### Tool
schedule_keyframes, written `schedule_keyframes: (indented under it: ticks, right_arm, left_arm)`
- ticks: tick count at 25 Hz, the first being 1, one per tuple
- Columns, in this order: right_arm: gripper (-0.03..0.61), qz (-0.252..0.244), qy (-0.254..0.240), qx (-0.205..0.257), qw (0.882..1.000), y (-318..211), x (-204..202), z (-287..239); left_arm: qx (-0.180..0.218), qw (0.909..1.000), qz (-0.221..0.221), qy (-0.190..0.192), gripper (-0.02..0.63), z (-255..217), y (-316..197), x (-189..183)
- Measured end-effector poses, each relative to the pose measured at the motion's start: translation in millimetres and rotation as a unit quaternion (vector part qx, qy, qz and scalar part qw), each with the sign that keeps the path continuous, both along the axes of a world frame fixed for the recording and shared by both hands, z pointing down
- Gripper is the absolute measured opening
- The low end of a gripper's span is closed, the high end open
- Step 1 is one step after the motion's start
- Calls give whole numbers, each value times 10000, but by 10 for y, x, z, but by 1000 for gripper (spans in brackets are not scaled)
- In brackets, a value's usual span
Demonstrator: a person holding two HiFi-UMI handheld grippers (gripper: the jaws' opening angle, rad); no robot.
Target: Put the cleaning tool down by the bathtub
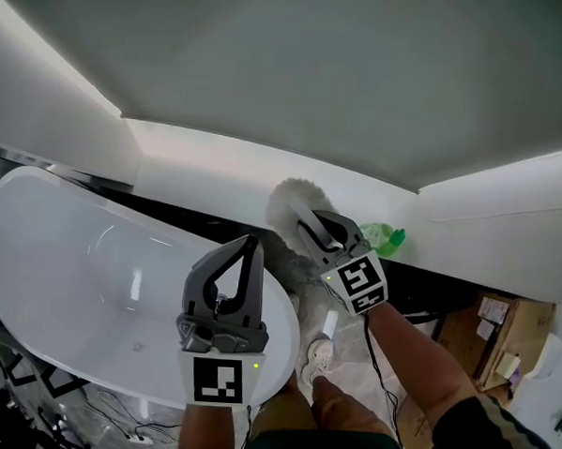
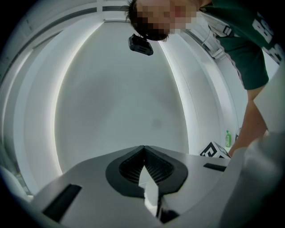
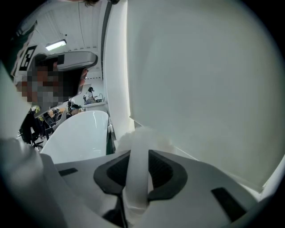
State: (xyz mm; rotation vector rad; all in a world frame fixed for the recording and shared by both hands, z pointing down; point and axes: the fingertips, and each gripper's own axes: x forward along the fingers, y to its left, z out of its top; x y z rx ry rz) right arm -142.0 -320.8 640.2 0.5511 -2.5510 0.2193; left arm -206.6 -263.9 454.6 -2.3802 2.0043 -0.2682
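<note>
A: What room is there along the bathtub (image 1: 45, 253)?
B: Only a narrow dark gap between its rim and the white ledge (image 1: 208, 173), with a green bottle (image 1: 386, 238) further right.
A: And the hands?
B: The right gripper (image 1: 311, 225) tilts down and clamps the cleaning tool (image 1: 290, 202) by its handle, the fluffy head near the ledge. The left gripper (image 1: 252, 244) sits level over the rim, jaws together and empty.

left gripper (image 1: 252, 242): closed | right gripper (image 1: 307, 220): clamped on cleaning tool (image 3: 136, 164)
</note>
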Motion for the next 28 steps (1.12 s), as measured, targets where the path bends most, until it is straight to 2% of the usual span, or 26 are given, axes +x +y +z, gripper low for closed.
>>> schedule_keyframes:
  ticks: [4, 14, 18, 28]
  right_arm:
    - [97, -16, 295, -53, 9996, -72, -27, 247]
    - [97, -368, 659, -144, 9970, -148, -248, 766]
    - [97, -264, 734, -308, 9965, -203, -280, 985]
    - [97, -363, 1078, -441, 9925, -206, -383, 1445]
  left_arm:
    - [-72, 10000, -56, 38, 6, 118, -51, -45]
    - [-107, 9997, -131, 167, 6, 317, -127, -137]
    - [-152, 9995, -208, 204, 6, 448, -154, -221]
    - [-280, 9989, -376, 71, 6, 651, -144, -442]
